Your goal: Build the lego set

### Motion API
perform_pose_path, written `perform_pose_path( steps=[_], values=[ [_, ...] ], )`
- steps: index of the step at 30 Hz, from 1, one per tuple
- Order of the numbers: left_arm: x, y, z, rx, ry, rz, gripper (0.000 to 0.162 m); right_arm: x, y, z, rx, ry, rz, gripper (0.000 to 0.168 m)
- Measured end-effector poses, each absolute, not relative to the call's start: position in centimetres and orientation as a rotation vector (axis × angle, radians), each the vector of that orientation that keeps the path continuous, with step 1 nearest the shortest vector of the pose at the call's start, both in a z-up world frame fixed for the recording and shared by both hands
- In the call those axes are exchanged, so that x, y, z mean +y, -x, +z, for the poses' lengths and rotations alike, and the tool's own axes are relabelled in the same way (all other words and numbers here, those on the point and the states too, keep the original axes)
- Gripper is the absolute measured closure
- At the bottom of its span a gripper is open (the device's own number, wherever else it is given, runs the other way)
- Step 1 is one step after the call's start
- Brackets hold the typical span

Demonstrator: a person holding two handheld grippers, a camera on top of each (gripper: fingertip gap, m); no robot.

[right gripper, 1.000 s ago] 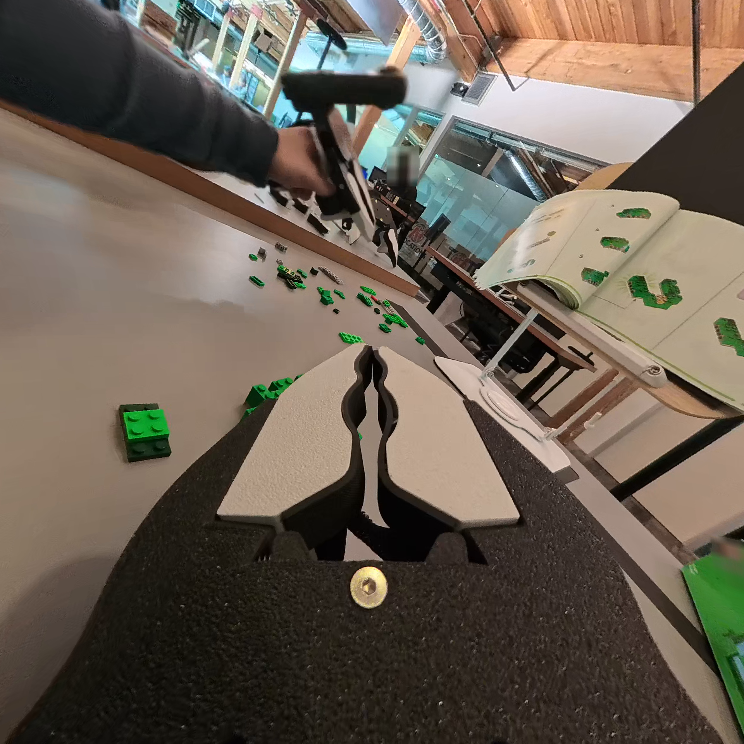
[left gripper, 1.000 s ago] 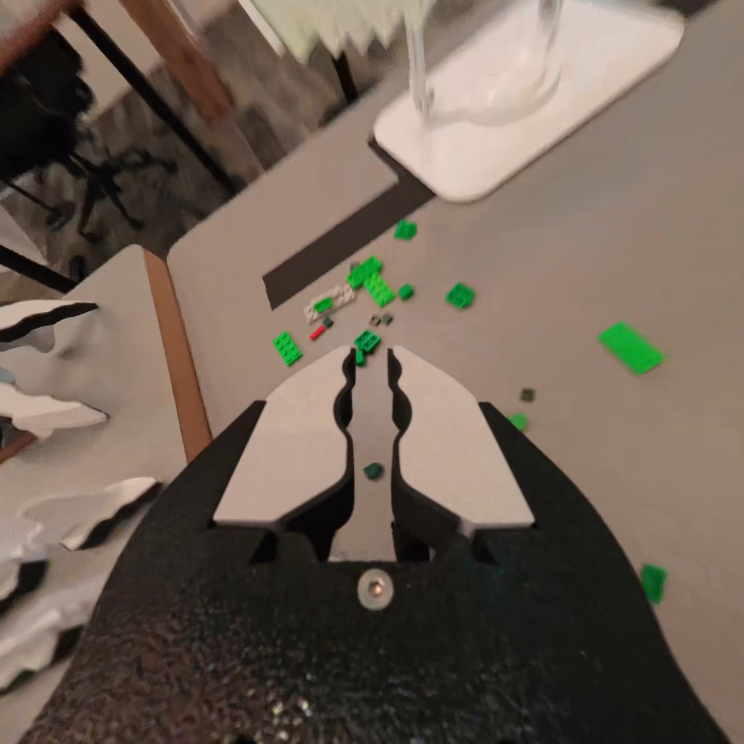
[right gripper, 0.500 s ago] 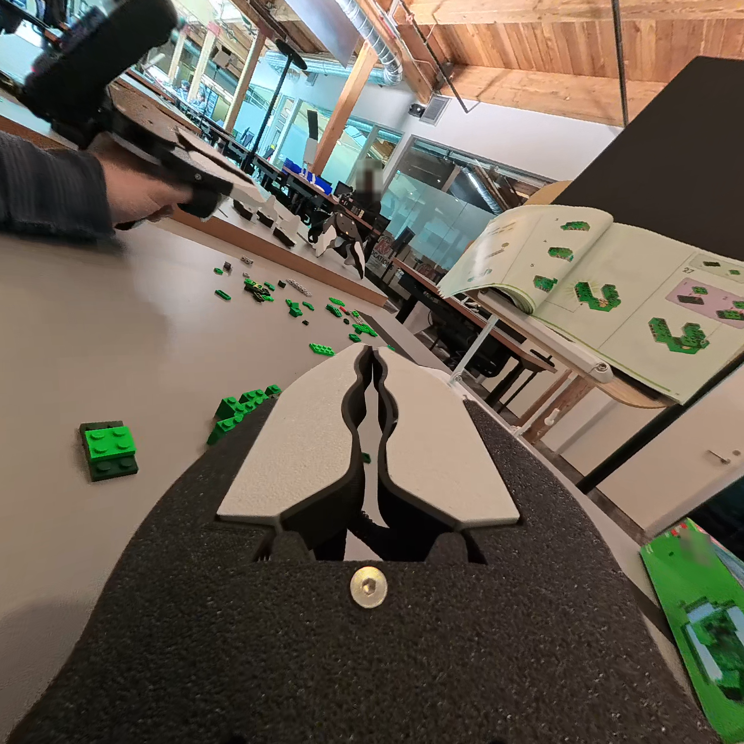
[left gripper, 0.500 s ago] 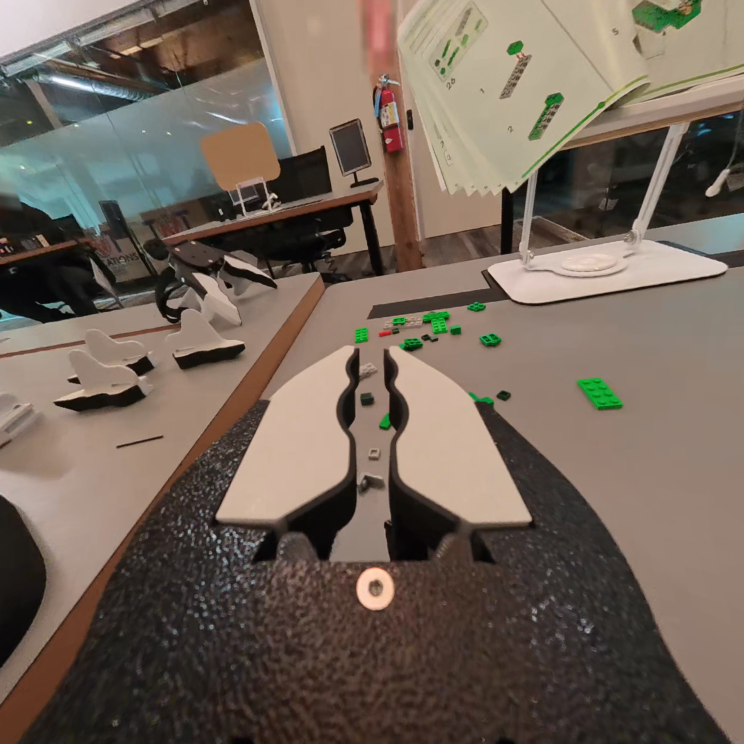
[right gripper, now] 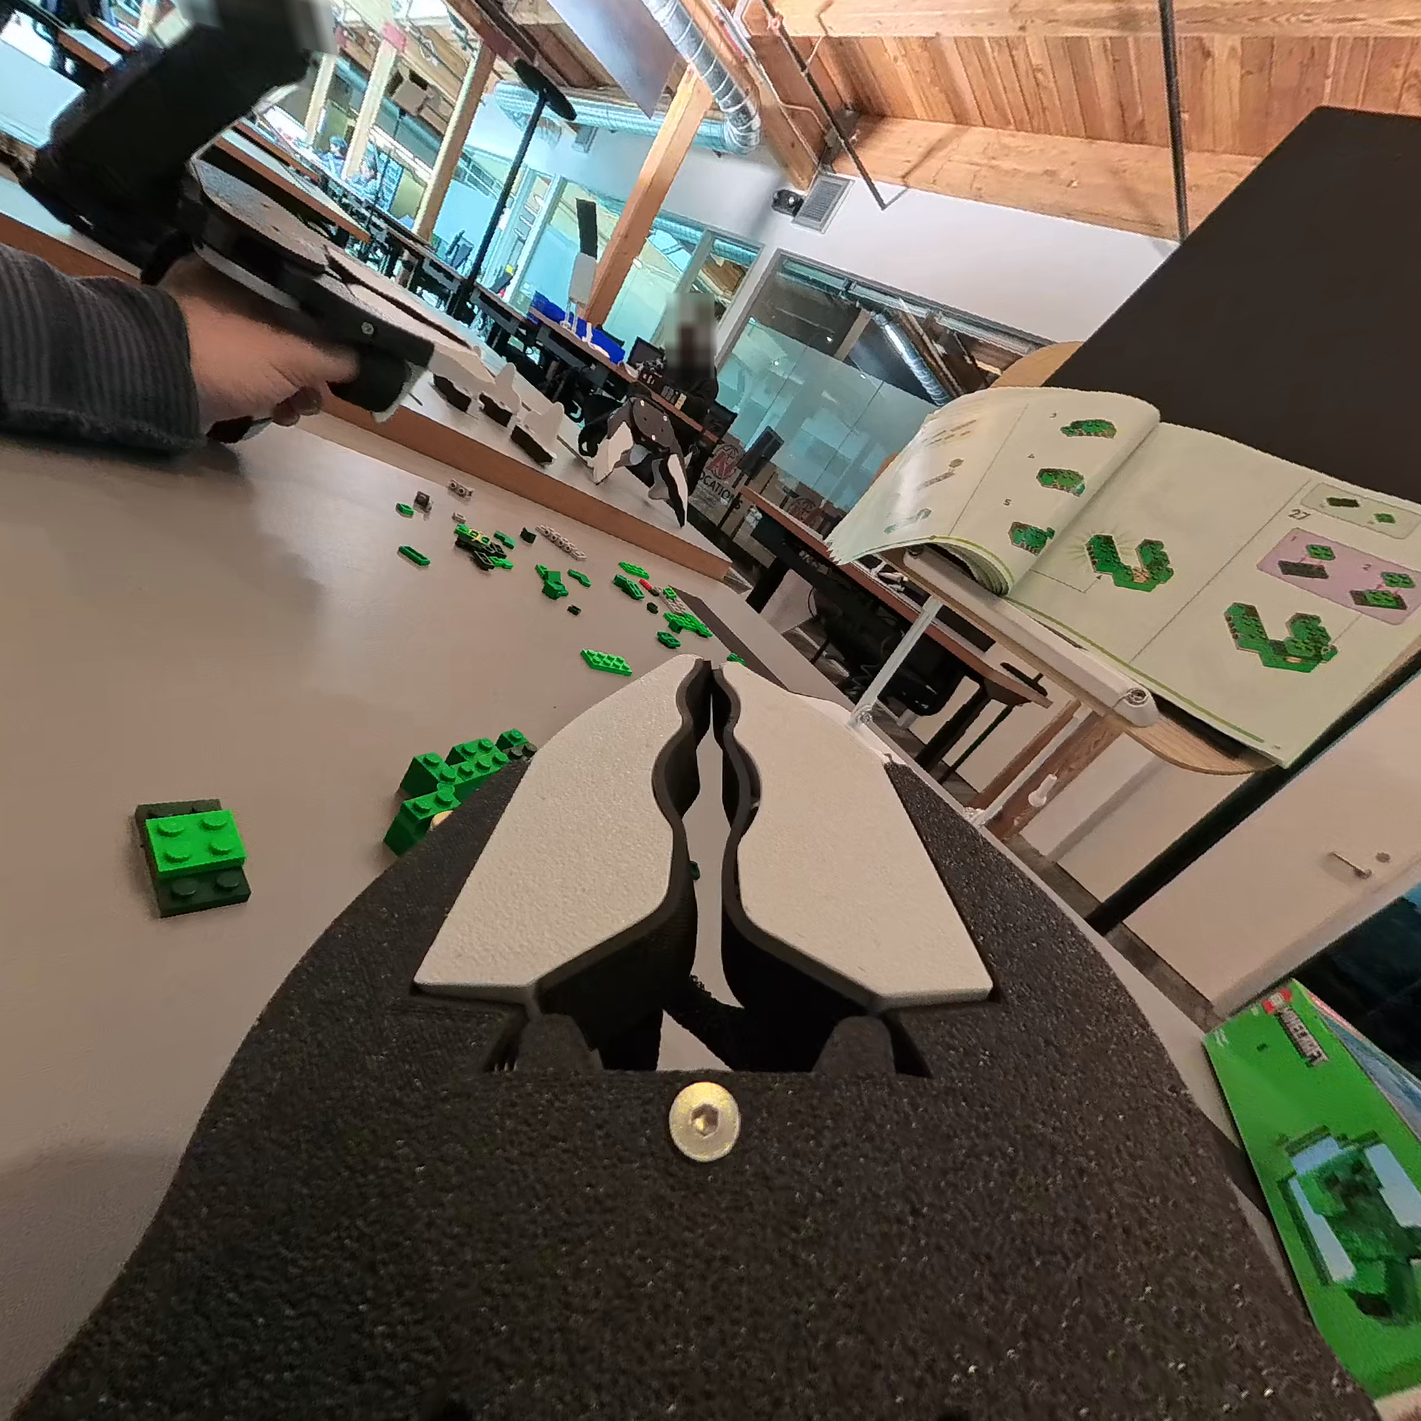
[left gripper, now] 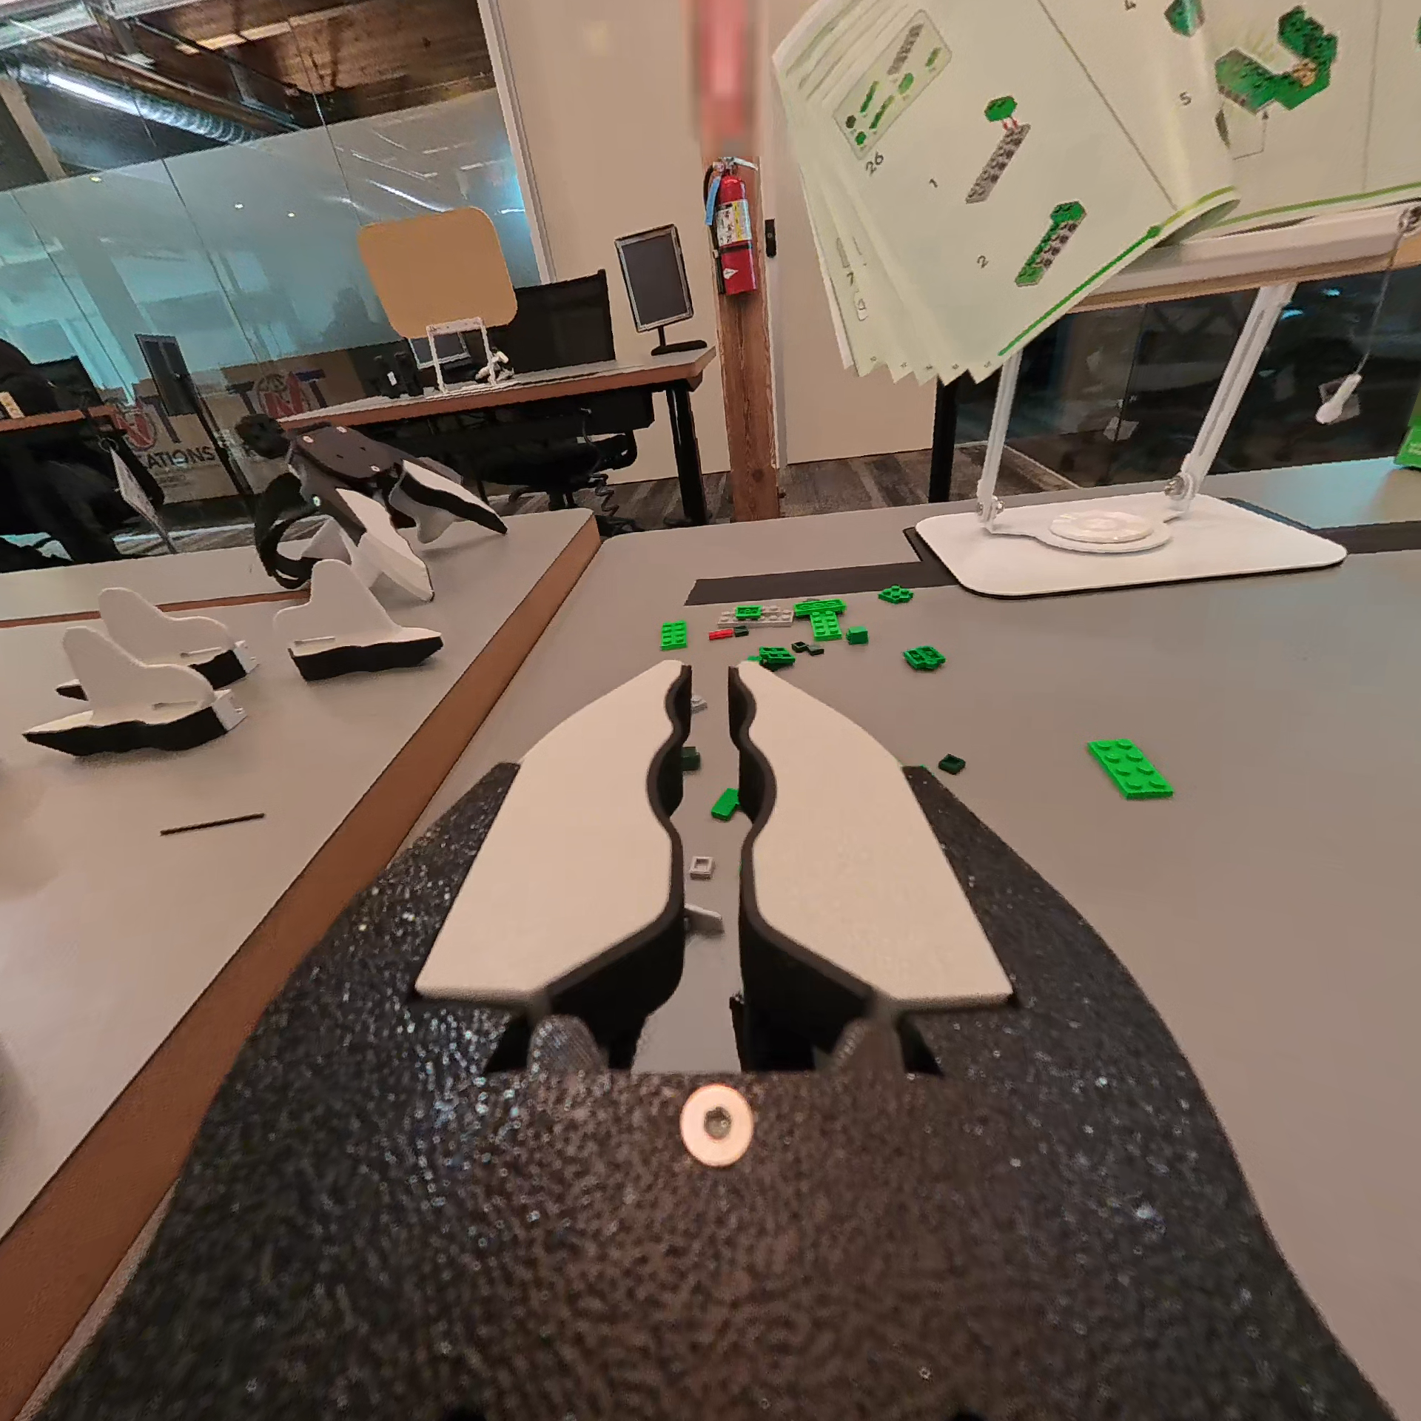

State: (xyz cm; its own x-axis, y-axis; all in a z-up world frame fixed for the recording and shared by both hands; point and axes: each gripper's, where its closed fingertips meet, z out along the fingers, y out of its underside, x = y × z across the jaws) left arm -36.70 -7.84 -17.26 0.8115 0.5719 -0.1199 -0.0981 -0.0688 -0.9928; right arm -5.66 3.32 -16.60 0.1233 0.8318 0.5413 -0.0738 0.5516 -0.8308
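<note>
Left gripper [left gripper: 709, 680]: matte white wavy-edged fingers on a pebbled black body, narrowly parted, holding nothing, above small studs on the grey table [left gripper: 1153, 961]. Right gripper [right gripper: 709, 677]: tips almost touching, empty, beside a chunky green studded lego assembly [right gripper: 454, 784]. Flat green 2x4 plate [left gripper: 1129, 768] right of left gripper, long axis running away from the camera; square light-on-dark green stack [right gripper: 192, 856] lying flat, left of the assembly.

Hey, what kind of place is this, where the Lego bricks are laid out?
Probably an open-plan office or lab workspace: rows of desks behind glass partitions, a monitor on the next desk, spare gripper fingers on the neighbouring table, and exposed ducts under a wooden ceiling.
</note>
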Motion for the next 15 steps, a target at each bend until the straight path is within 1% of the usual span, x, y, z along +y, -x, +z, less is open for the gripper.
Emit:
perform_pose_path(
  steps=[6,9,15],
  values=[
    [-8.8,37.4,-17.0,-0.461,1.493,0.530,0.155,3.2,5.7,-16.7,-1.289,0.745,0.761,0.168],
    [-9.1,37.2,-16.6,-0.453,1.463,0.520,0.162,3.2,5.7,-16.7,-1.293,0.744,0.760,0.168],
    [-10.4,37.3,-15.4,-0.465,1.375,0.570,0.162,3.2,5.8,-16.7,-1.293,0.746,0.760,0.168]
  ],
)
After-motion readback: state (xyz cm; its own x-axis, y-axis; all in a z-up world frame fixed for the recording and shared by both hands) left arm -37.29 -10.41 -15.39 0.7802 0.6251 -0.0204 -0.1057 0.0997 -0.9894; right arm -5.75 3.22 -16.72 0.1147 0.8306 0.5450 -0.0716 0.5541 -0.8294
